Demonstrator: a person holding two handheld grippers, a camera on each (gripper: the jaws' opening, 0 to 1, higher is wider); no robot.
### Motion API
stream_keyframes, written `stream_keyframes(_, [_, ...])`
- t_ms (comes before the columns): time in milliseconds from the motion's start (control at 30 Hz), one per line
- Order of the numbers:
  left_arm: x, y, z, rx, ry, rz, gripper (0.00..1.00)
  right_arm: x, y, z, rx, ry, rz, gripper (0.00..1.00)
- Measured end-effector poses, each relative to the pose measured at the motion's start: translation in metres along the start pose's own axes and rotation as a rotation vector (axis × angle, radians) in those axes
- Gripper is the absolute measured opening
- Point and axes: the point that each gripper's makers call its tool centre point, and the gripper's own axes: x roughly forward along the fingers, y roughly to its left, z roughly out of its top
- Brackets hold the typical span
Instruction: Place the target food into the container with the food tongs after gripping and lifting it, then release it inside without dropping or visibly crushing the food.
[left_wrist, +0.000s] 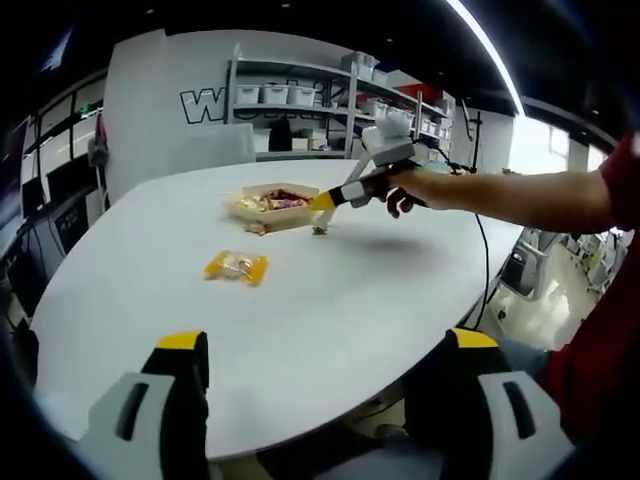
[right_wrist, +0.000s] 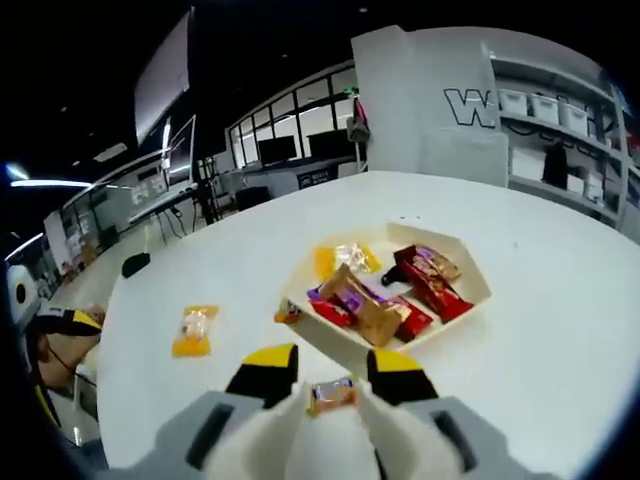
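A: Nearest, in the right gripper view, the right tongs (right_wrist: 335, 372) pinch a small wrapped candy (right_wrist: 332, 394) between their tips, its long axis lying crosswise from jaw to jaw, held lightly so the wrapper probably won't crush.

B: And why there?

A: It hangs just short of the white container (right_wrist: 478, 300), likely for the drop among the snack packets (right_wrist: 385, 295).

B: The left tongs (left_wrist: 325, 355)?

A: Spread, holding nothing, low over the counter (left_wrist: 320, 300). Farther off, a yellow packet (left_wrist: 237, 266) lies flat.
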Motion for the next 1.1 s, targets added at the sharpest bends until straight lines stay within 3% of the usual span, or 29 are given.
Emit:
stream_keyframes(600, [-0.001,0.001,-0.001,-0.003,-0.001,0.003,0.95,-0.002,0.005,-0.004,0.005,0.012,-0.013,0.15])
stream_keyframes(900, [-0.003,0.000,0.002,0.002,-0.011,-0.001,0.96,-0.019,0.005,0.021,0.071,-0.062,0.004,0.16])
stream_keyframes(1100, [-0.002,-0.003,0.003,0.006,-0.012,-0.007,0.96,-0.025,0.001,0.036,0.050,-0.071,-0.007,0.16])
